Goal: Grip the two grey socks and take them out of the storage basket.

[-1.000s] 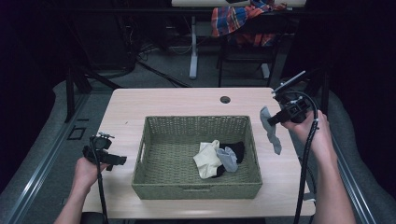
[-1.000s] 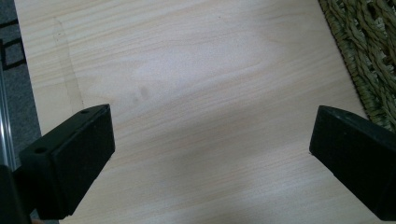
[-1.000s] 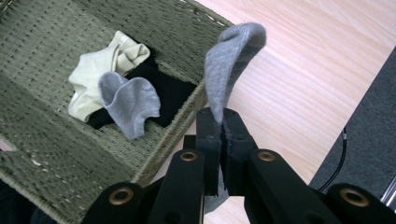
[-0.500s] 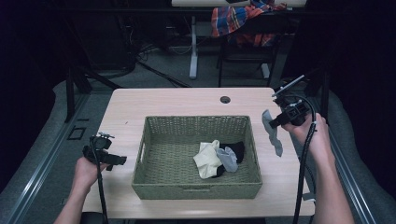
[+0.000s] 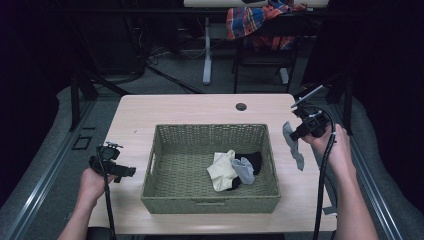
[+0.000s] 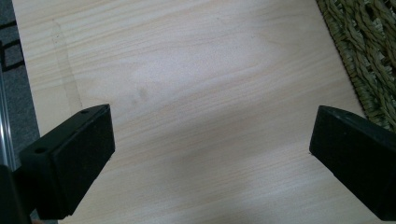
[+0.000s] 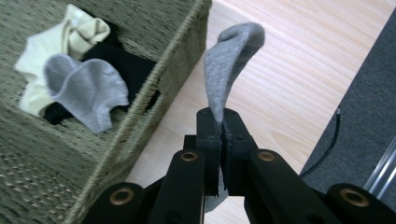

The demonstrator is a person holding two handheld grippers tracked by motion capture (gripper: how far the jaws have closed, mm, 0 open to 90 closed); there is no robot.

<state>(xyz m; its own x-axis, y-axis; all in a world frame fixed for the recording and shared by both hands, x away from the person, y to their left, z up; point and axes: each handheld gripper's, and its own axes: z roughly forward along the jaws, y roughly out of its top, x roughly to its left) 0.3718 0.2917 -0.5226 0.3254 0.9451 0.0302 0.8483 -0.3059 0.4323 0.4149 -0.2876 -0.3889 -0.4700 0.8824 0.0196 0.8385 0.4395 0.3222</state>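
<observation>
There are no words, numbers, labels or signs to read anywhere here, not on the counter (image 5: 190,112), not on the basket (image 5: 210,204), and not on the socks (image 5: 222,170).

A dark room with a grey carpet floor (image 5: 60,150), a light wooden table (image 5: 200,107) with a small round hole (image 5: 241,106), a white table leg (image 5: 206,50) behind, and a red checked cloth (image 5: 260,22) over a black chair (image 5: 265,60).

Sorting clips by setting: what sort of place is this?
Probably a lab or office recording room: a light wooden desk with a cable hole, black stands beside it, grey carpet below.
</observation>
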